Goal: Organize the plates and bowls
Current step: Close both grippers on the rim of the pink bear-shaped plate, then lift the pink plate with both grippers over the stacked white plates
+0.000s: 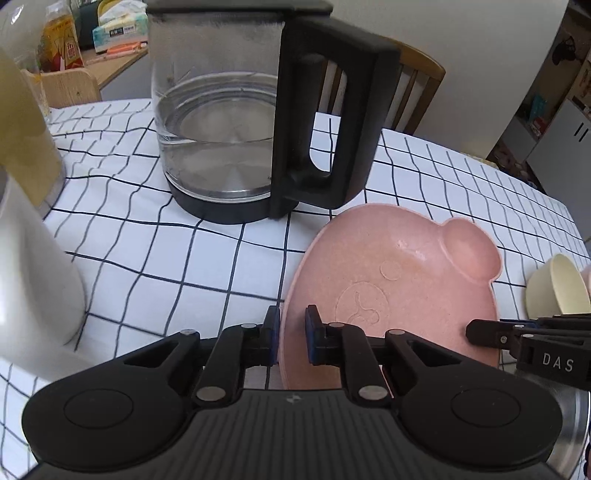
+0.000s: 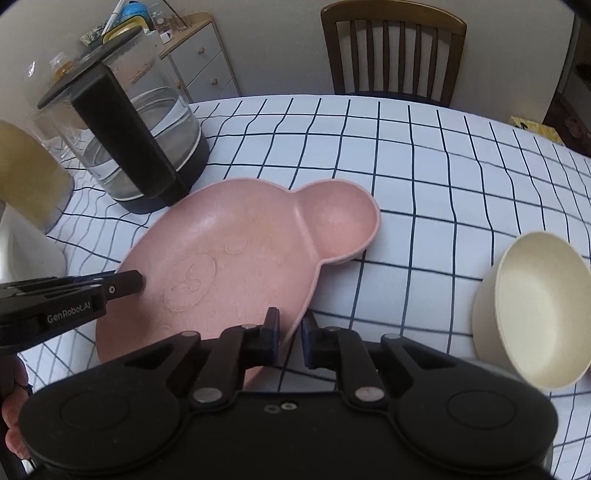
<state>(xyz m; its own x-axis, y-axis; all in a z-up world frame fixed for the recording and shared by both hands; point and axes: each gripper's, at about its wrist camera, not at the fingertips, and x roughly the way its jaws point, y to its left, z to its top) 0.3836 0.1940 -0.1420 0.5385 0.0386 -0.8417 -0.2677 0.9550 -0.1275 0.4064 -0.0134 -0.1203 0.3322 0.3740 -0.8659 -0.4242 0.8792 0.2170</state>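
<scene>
White wall (image 2: 277, 44), wooden chair (image 2: 393, 51), drawer cabinet (image 2: 207, 66), grid-checked tablecloth (image 2: 424, 155)

Pink plate (image 2: 229, 258) — speckled, bear-shaped, with one round ear compartment and an embossed face — sits tilted, near rim raised off the checked worktop (image 2: 424, 166). Cream bowl (image 2: 532, 310) lies tipped on its side, well apart, to the plate's right.

Kettle lid (image 1: 236, 5) cut off by the top edge. Cream bowl (image 1: 554, 291) partly hidden behind the right tool (image 1: 476, 330). Pink plate's (image 2: 229, 251) near rim hidden under tool bodies. Shelf clutter (image 1: 546, 107) too blurred to identify.
</scene>
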